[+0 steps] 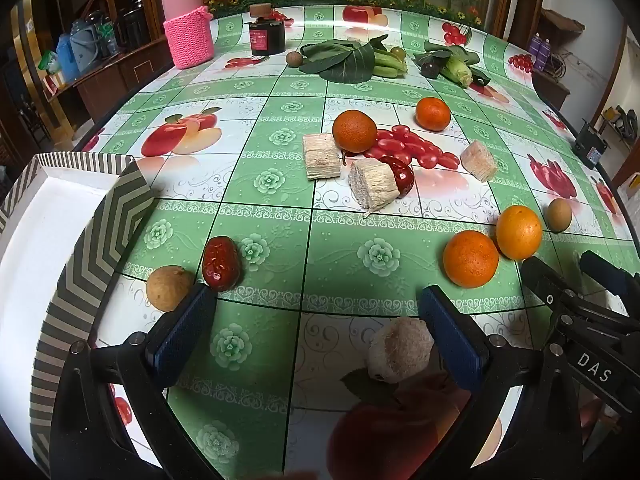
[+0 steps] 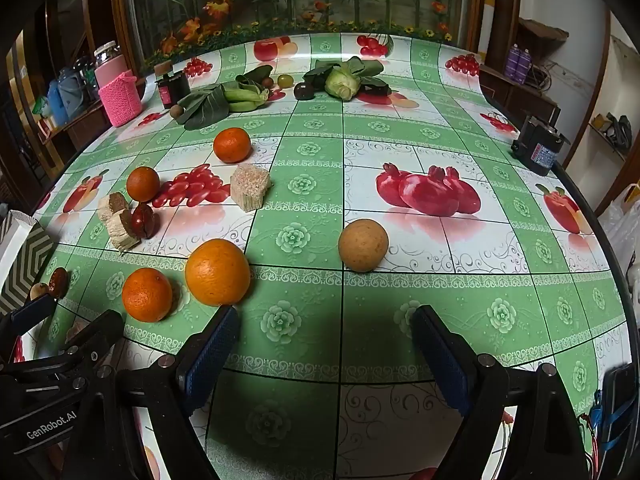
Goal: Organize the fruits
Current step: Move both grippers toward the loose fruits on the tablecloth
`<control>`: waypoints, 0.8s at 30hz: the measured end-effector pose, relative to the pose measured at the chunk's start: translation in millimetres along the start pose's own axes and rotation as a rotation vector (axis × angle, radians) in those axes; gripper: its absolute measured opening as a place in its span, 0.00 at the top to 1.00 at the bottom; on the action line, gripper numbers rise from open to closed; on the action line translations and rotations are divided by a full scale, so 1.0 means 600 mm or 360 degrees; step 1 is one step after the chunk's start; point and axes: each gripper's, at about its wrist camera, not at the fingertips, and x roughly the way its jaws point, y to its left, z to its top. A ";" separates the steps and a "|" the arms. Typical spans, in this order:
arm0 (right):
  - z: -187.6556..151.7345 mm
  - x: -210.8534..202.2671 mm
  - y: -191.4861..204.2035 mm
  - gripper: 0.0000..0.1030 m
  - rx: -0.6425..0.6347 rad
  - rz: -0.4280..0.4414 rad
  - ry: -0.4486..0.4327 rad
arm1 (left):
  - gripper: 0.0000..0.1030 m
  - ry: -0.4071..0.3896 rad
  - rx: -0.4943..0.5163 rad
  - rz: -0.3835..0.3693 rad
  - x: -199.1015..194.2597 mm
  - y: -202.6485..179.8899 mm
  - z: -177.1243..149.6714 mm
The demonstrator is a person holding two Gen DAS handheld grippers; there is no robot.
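My left gripper [image 1: 316, 320] is open and empty above the table. A red date [image 1: 221, 263] and a tan round fruit [image 1: 169, 288] lie by its left finger, a pale sugarcane piece [image 1: 396, 350] by its right finger. Two oranges [image 1: 471, 259] [image 1: 519, 232] lie to the right. My right gripper [image 2: 324, 334] is open and empty; the same oranges [image 2: 218, 272] [image 2: 147, 294] sit to its left, a tan fruit [image 2: 363, 244] ahead. Farther off lie more oranges [image 1: 354, 131] [image 1: 433, 113], sugarcane chunks [image 1: 321, 156] and another red date [image 1: 402, 174].
A box with a chevron-patterned rim [image 1: 100, 236] and white inside stands at the left. Leafy greens [image 1: 348, 60], a corn cob [image 1: 456, 70], a dark jar [image 1: 267, 32] and a pink-sleeved bottle [image 1: 188, 28] stand at the back. A black device [image 2: 538, 146] sits at the right table edge.
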 end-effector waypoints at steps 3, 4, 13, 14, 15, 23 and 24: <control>0.000 0.001 0.000 0.14 0.0004 0.0005 0.0001 | 0.00 0.0003 0.0001 0.0000 0.000 0.000 0.000; 0.001 0.002 0.000 0.14 0.0005 0.0006 0.0001 | 0.00 0.0004 0.0008 -0.0004 -0.001 0.001 -0.001; -0.010 -0.030 -0.003 0.39 0.0012 0.0113 -0.0069 | 0.00 -0.0142 0.0066 0.0053 -0.051 0.016 -0.007; -0.011 -0.039 -0.001 0.39 -0.0004 0.0120 -0.0098 | 0.00 -0.0179 0.0068 0.0069 -0.061 0.019 -0.007; -0.012 -0.049 0.003 0.39 -0.0022 0.0115 -0.0133 | 0.00 -0.0220 0.0067 0.0082 -0.072 0.024 -0.009; -0.009 -0.117 0.028 0.40 -0.0089 0.0238 -0.0279 | 0.00 -0.0344 0.0024 0.0025 -0.123 0.054 -0.018; -0.009 -0.120 0.030 0.40 -0.0086 0.0271 -0.0279 | 0.00 -0.0346 0.0025 0.0016 -0.125 0.055 -0.019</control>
